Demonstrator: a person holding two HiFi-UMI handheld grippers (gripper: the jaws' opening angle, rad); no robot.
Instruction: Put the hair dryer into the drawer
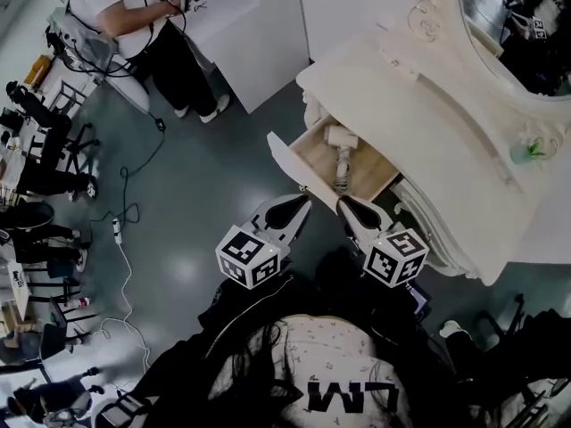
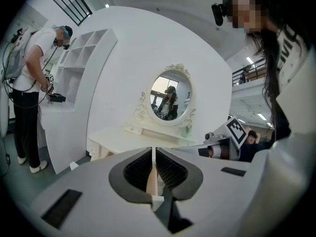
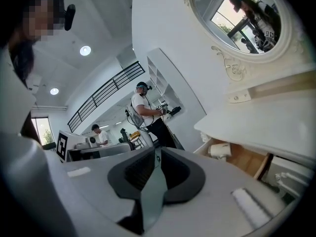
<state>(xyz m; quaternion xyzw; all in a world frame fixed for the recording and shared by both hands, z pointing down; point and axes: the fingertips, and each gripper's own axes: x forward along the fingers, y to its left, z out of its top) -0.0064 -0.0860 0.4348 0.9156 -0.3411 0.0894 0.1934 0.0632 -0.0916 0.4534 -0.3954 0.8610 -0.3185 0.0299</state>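
hair dryer [image 1: 342,157], white, lies inside the open drawer [image 1: 287,160]. in the head view this drawer is pulled out from the front edge of a white carved dressing table [image 1: 419,105] with an oval mirror [image 1: 513,25]. a small greenish thing [image 1: 528,150] stands on the tabletop near the mirror's foot. the left gripper [image 1: 300,203] and the right gripper [image 1: 344,205] hang side by side just before the drawer's front, over a grey shiny floor [image 1: 196,212]. a person [image 1: 134,12] stands at a white counter [image 1: 223,16], well apart.

in the left gripper view the jaws are together but for a thin slit and grip nothing.

in the right gripper view the jaws are also pressed together and empty. the drawer with the dryer is at their right, apart from them.
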